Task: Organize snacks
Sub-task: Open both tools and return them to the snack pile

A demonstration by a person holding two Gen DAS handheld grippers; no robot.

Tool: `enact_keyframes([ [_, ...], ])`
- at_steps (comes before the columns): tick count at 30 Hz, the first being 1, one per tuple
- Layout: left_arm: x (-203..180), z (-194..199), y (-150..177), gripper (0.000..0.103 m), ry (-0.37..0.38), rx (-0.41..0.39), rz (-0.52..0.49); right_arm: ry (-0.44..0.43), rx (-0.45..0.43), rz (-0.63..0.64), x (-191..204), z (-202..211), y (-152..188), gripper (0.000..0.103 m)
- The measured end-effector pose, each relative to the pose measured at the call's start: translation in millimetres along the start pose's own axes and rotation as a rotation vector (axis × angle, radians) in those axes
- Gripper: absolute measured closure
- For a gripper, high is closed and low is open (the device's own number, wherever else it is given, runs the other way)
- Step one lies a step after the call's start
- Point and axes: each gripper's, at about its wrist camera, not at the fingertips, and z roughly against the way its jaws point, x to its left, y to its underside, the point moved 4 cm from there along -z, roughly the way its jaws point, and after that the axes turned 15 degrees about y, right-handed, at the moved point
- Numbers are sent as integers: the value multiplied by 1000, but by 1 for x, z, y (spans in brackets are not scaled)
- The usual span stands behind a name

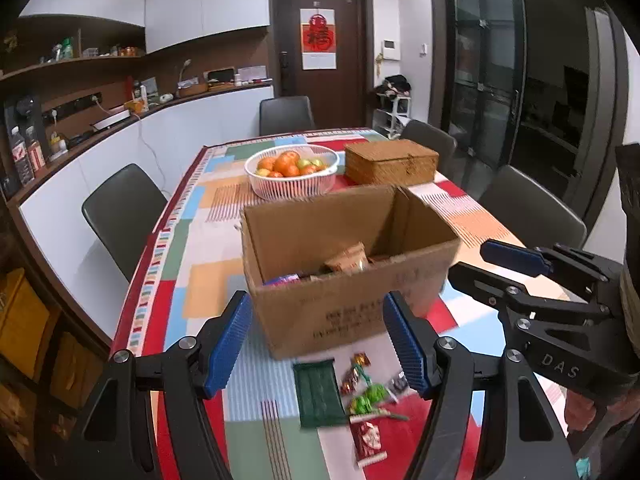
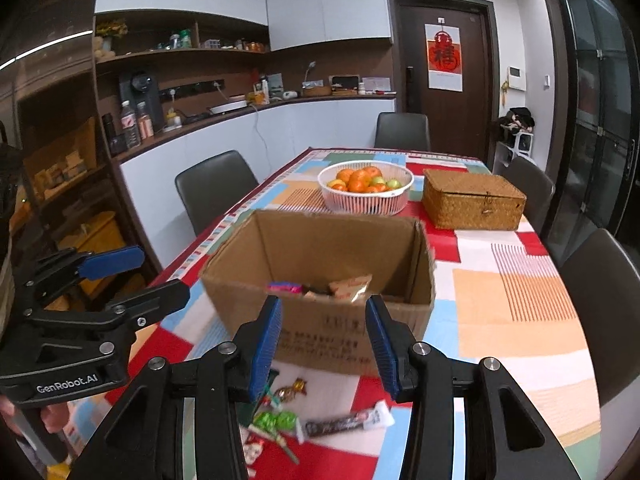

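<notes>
Tongs on both sides gape wide and hold nothing: left tongs (image 1: 318, 340) and right tongs (image 2: 322, 346) hover above loose snacks (image 1: 362, 396) on the near worktop (image 1: 192, 280), seemingly poised to pick. Just beyond, the cardboard box (image 1: 344, 280) stands open-topped, already holding several packets, likely the collecting spot.

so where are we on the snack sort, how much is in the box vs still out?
Partly done. Done: a few packets already sit inside the cardboard box. In hand: nothing; left gripper and right gripper are both open and empty. Left: a loose pile in front of the box, including the green packet, small wrapped candies, a red-and-white packet and a dark snack bar.
</notes>
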Motion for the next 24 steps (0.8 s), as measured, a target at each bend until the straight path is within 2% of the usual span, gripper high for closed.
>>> enact_keyframes([
  [7, -9, -5, 39, 36, 20, 52, 7, -7, 29, 5, -1, 8, 33, 59],
  [24, -22, -47, 126, 36, 89, 222, 91, -9, 207, 63, -2, -13, 119, 59],
])
